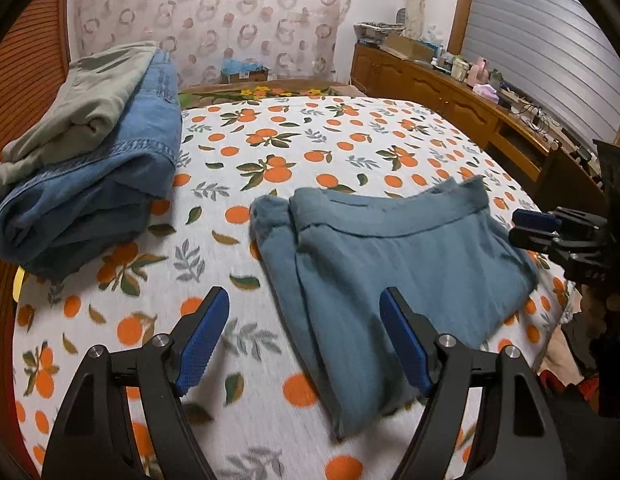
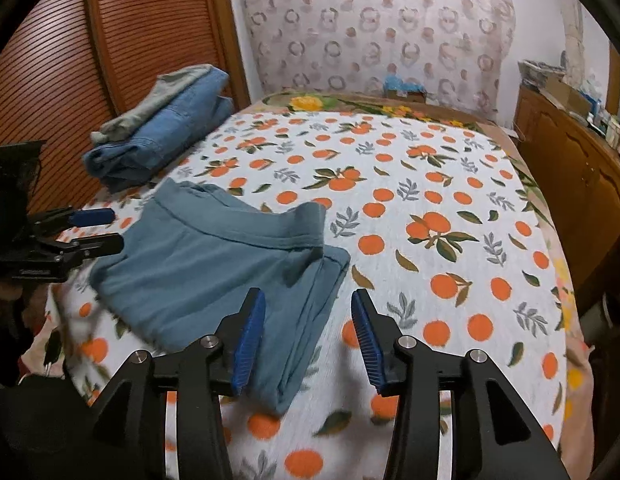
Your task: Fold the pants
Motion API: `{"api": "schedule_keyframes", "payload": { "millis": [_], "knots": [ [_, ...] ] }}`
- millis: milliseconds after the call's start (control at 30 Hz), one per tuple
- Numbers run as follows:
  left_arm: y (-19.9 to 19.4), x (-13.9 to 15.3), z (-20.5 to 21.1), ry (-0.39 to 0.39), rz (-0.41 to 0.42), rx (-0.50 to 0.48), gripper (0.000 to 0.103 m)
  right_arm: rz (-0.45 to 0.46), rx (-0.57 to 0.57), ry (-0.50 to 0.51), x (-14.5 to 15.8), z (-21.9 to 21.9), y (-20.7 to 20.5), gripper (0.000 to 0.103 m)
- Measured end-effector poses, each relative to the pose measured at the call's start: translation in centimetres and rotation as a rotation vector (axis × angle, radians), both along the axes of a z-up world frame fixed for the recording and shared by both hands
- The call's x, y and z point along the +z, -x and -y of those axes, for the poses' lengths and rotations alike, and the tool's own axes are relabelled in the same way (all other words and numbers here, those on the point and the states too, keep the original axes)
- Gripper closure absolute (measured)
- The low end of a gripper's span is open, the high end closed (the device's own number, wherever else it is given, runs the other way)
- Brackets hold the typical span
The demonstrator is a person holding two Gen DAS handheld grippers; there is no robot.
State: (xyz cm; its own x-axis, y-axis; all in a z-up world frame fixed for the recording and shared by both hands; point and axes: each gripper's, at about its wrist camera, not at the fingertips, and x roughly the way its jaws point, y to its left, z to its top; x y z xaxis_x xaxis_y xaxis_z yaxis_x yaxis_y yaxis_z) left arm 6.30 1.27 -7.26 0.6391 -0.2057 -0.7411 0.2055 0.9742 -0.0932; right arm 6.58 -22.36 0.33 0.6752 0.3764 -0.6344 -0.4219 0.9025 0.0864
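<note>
Teal-blue pants (image 1: 394, 264) lie folded on the orange-print bedsheet (image 1: 330, 140), waistband toward the far side. They also show in the right wrist view (image 2: 213, 272). My left gripper (image 1: 303, 304) is open and empty, hovering above the pants' near left edge. My right gripper (image 2: 307, 304) is open and empty above the pants' near right edge. The right gripper shows at the right rim of the left wrist view (image 1: 528, 228), and the left gripper at the left rim of the right wrist view (image 2: 105, 230); both look open.
A pile of folded clothes, blue jeans (image 1: 105, 184) under an olive garment (image 1: 89, 92), sits at the bed's far left (image 2: 161, 136). A wooden cabinet (image 1: 470, 100) with clutter runs along the right. A wooden slatted door (image 2: 109, 40) stands left.
</note>
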Motion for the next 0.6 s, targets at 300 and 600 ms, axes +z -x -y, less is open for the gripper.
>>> {"api": "schedule_keyframes", "payload": {
  "millis": [300, 600],
  "knots": [
    [-3.5, -1.7, 0.0, -0.010, -0.066, 0.012, 0.025, -0.054, -0.079, 0.016, -1.1, -1.7, -2.8, 0.047],
    [-3.8, -2.1, 0.4, -0.023, -0.062, 0.009, 0.024, -0.056, -0.097, 0.019, -1.6, -2.5, -3.6, 0.041]
  ]
}}
